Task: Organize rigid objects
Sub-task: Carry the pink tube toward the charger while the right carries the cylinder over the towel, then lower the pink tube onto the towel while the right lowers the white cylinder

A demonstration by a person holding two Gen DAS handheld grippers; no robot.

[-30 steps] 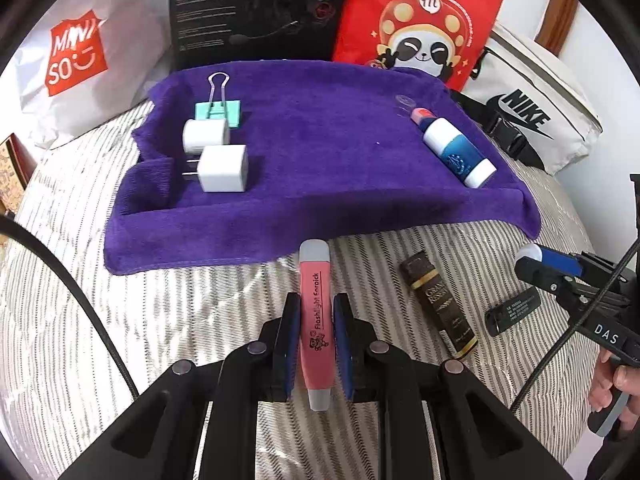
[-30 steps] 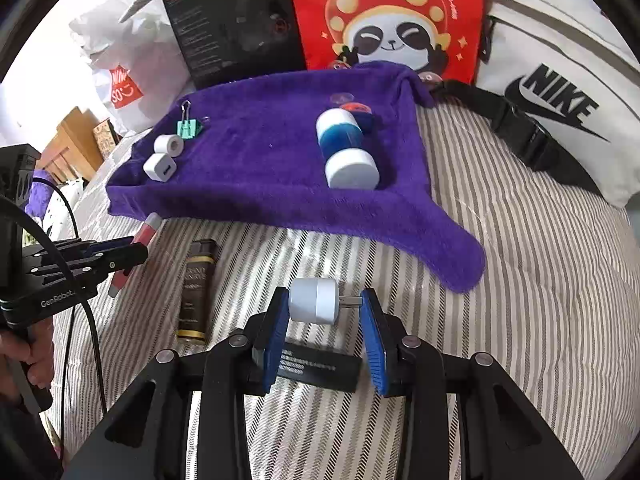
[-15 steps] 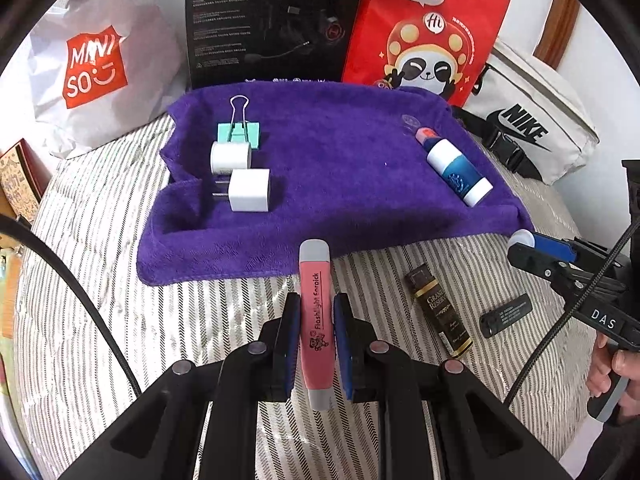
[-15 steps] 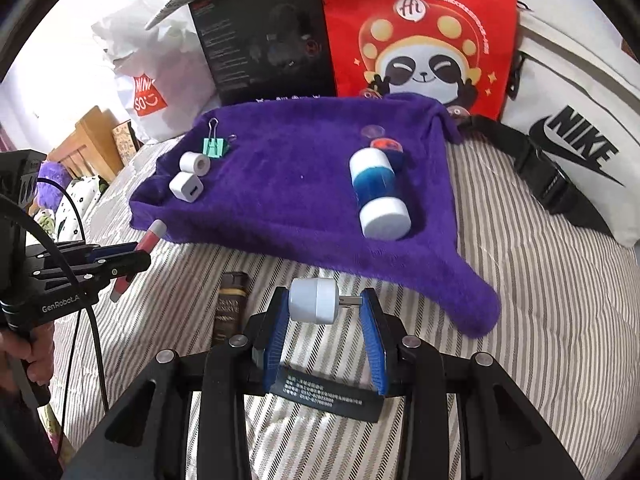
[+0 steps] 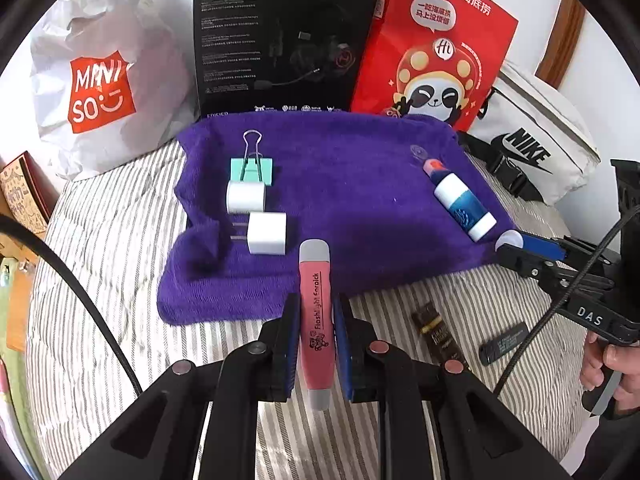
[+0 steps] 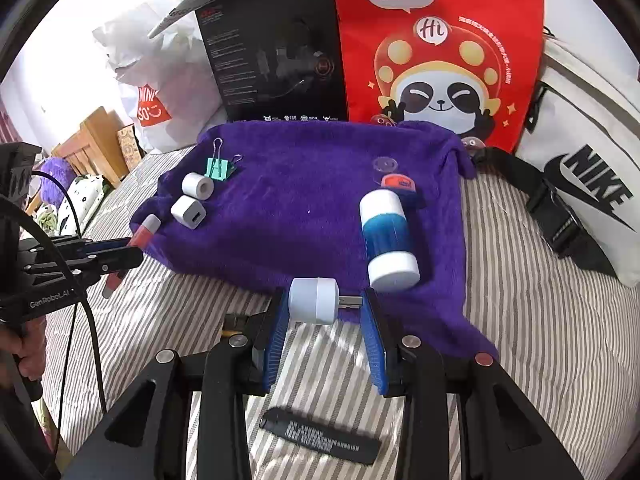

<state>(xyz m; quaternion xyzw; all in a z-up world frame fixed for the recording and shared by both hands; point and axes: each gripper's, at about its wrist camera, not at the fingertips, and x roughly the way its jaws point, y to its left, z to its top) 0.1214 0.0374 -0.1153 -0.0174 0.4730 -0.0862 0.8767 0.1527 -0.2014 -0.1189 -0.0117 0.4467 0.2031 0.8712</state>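
Left wrist view: left tool [image 5: 316,344] pinches the pink plastic flashlight pen [image 5: 317,320]; lower it flat onto the purple towel [image 5: 340,208]. Right tool [image 6: 324,320] pinches the white cylindrical USB plug [image 6: 314,300] over the towel's near edge.

"MINISO" on white bag [image 5: 100,92]; "HECATE" on black box [image 5: 280,36]; "NIKE" on white pouch [image 5: 536,136]; "Flashlight" on pink stick [image 5: 316,312].

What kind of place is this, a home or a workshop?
Most likely a home bedroom: the things lie on a soft striped quilt that looks like bedding, with shopping bags and a Nike bag standing behind the purple towel.
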